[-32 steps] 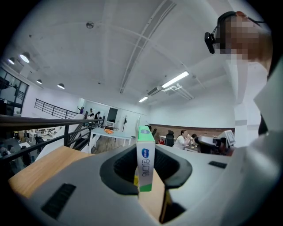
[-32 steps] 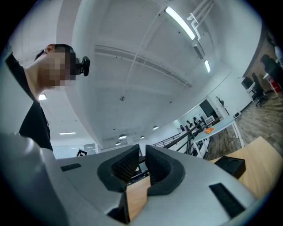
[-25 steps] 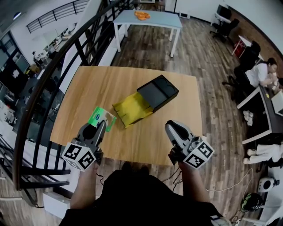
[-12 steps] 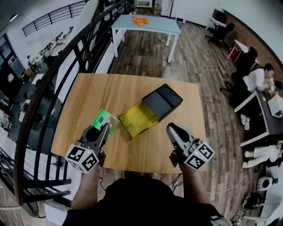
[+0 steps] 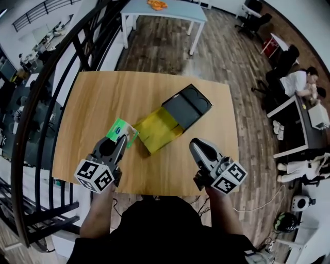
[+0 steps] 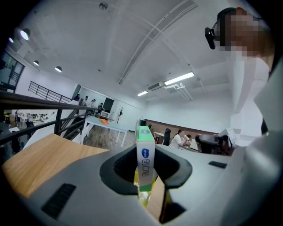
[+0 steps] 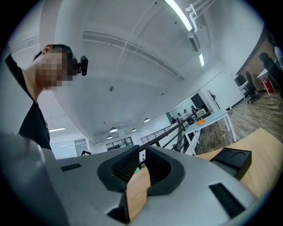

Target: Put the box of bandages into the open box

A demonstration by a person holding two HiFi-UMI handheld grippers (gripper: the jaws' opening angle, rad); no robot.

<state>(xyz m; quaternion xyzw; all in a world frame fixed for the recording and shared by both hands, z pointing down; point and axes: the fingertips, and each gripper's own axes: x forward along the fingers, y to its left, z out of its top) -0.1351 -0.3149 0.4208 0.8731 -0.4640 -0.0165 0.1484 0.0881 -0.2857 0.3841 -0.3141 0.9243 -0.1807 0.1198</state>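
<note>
The green and white box of bandages [image 5: 121,131] is pinched edge-on in my left gripper [image 5: 122,140], just above the wooden table [image 5: 103,93] near its front left. In the left gripper view the bandage box [image 6: 144,150] stands upright between the pads of the left gripper [image 6: 144,164]. The open box [image 5: 186,105] is black, with a yellow flap [image 5: 160,133] folded out towards me, and lies mid-table to the right of the bandages. My right gripper [image 5: 195,144] hovers near the front right, slightly open and empty. In the right gripper view, the right gripper [image 7: 139,161] shows only wood in its gap, with the black box [image 7: 232,160] to the right.
A black railing [image 5: 36,103] curves along the table's left side, with a drop beyond it. A light blue table [image 5: 165,10] stands further back on the wooden floor. People sit at desks [image 5: 296,82] at the right.
The head view has tilted a little, so the table sits lower and closer in the picture. Both grippers keep about the same places, and the left still holds the bandage box.
</note>
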